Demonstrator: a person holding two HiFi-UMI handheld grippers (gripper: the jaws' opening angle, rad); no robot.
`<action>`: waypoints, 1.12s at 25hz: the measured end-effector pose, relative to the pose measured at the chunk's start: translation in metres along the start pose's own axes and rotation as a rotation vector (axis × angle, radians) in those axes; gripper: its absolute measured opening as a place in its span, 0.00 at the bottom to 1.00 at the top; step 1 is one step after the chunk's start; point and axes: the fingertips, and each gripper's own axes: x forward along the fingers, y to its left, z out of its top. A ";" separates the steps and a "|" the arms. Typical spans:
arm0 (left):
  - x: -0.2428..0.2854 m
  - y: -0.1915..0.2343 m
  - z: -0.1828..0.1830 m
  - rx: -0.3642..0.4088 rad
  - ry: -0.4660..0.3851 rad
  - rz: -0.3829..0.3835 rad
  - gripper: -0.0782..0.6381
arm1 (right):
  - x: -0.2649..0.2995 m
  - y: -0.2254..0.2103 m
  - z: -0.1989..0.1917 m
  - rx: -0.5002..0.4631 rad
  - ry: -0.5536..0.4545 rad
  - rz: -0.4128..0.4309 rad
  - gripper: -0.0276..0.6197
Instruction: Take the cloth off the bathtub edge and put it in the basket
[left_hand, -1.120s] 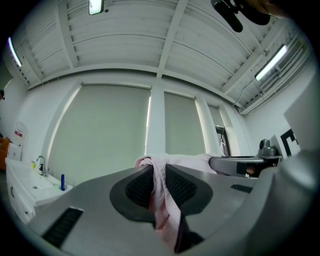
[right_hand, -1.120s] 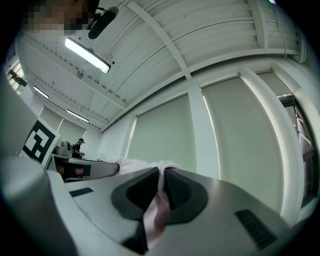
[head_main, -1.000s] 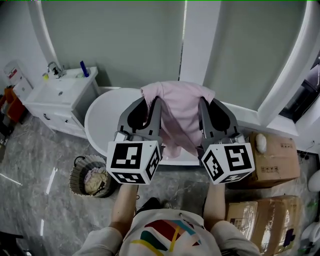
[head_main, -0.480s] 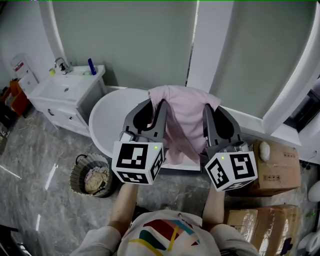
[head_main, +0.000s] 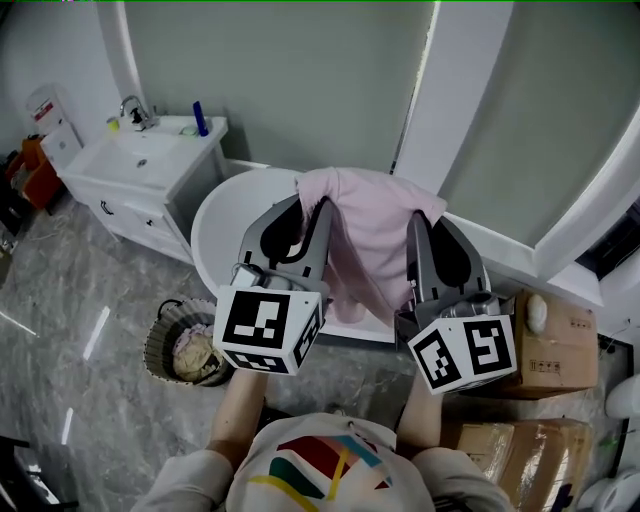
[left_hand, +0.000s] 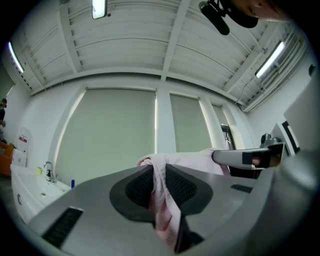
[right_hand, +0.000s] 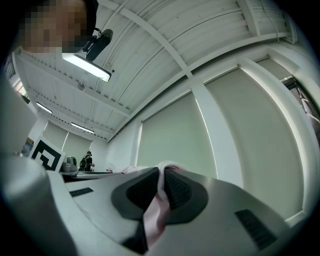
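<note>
A pale pink cloth hangs stretched between my two grippers, lifted above the white bathtub. My left gripper is shut on the cloth's left corner; in the left gripper view the pink fabric is pinched between the jaws. My right gripper is shut on the right corner, with cloth squeezed between its pads. The woven basket stands on the floor at the lower left, with some laundry in it.
A white vanity with a sink stands left of the tub. Cardboard boxes are stacked at the right. Grey marble floor spreads at the left around the basket. Window blinds and white pillars rise behind the tub.
Both grippers kept hold of the cloth. The view has swung a little, so vanity, tub and basket sit farther right in the head view than a second ago.
</note>
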 end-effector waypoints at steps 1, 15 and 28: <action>-0.002 0.014 0.003 0.008 0.000 0.011 0.22 | 0.011 0.009 0.000 0.009 -0.002 0.010 0.11; -0.102 0.255 0.036 0.097 -0.029 0.260 0.22 | 0.160 0.227 -0.025 0.093 -0.038 0.277 0.11; -0.240 0.431 0.045 0.121 0.002 0.571 0.22 | 0.241 0.438 -0.062 0.111 0.021 0.586 0.11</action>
